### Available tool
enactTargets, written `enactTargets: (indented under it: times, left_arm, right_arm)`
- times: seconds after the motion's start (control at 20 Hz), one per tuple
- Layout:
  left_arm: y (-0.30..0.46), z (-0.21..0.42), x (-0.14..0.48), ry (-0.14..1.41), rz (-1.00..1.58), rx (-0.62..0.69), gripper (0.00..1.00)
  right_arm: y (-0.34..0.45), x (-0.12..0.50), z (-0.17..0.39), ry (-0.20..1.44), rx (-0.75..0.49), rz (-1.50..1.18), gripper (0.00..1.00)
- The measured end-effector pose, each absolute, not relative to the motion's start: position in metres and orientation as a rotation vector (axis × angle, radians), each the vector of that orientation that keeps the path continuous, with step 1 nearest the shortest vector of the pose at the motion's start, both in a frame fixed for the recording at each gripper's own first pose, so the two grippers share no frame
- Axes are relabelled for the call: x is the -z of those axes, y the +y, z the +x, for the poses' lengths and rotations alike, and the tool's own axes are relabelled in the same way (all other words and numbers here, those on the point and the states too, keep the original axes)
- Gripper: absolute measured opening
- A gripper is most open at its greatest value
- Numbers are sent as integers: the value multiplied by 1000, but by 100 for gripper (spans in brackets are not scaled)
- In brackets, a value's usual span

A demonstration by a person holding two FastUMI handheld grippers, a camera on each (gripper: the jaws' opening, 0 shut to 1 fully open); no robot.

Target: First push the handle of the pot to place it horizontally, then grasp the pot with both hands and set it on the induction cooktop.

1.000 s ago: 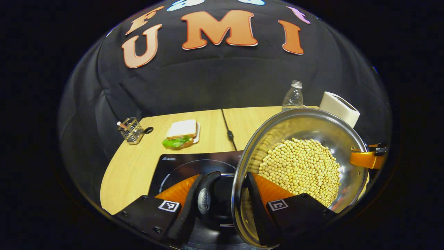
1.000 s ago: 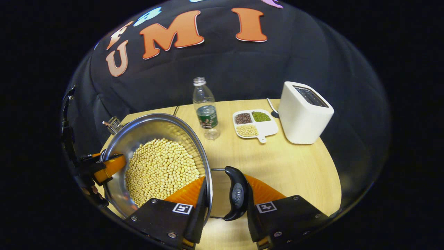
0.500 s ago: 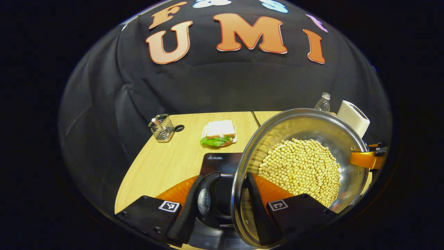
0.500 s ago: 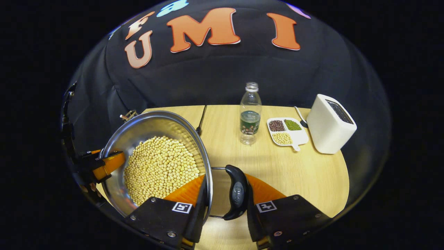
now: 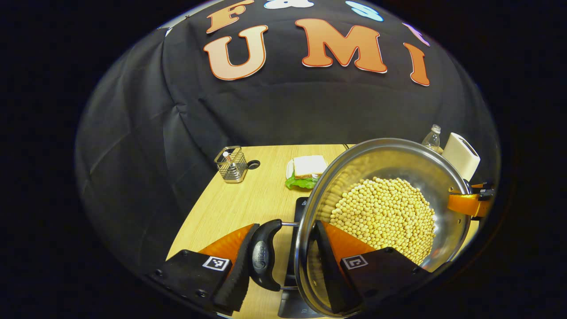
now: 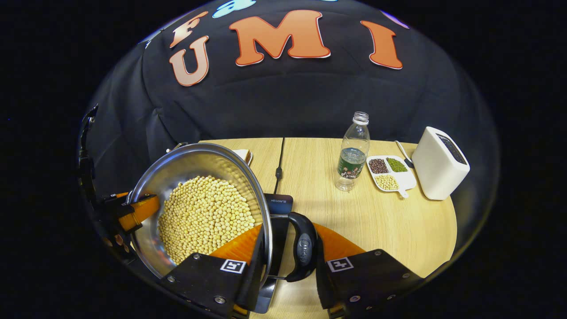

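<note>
Pot (image 5: 385, 212) of beans (image 5: 383, 215) hanging over cooktop (image 6: 277, 208), left claw (image 5: 283, 266) and right claw (image 6: 283, 266) each clamping a handle and rim. Risking spilled beans if tilting unevenly while lowering.

Pot (image 6: 177, 170): shiny silver steel, filled with pale yellow beans (image 6: 206, 217); its side handles (image 6: 303, 252) are black. Counter (image 6: 367, 217): light wood grain, a black cable (image 6: 279, 170) running down it. Induction cooktop (image 6: 278, 204): glossy black. Far right, toaster (image 6: 440, 170): white with a dark slot. Divided dish (image 6: 392, 175): white, holding brown, green and yellow grains. Bottle (image 6: 352, 153): clear with a dark green label. Far left, wire basket (image 5: 231, 165): silver mesh. Sandwich (image 5: 308, 170): white bread over green leaves.
</note>
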State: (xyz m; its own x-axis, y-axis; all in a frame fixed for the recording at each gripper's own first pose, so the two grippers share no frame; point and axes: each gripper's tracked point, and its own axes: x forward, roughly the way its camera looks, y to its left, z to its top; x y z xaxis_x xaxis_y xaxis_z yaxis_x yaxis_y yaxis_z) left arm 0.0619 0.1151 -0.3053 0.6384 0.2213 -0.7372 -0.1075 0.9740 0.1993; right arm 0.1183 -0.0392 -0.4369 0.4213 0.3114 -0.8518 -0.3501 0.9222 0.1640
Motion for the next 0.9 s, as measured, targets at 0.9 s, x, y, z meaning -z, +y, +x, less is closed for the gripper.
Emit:
enactTargets:
  times: [0.9]
  left_arm:
    - [111, 63, 335, 1020, 123, -183, 78]
  right_arm:
    - [-56, 418, 129, 1171, -411, -68, 53]
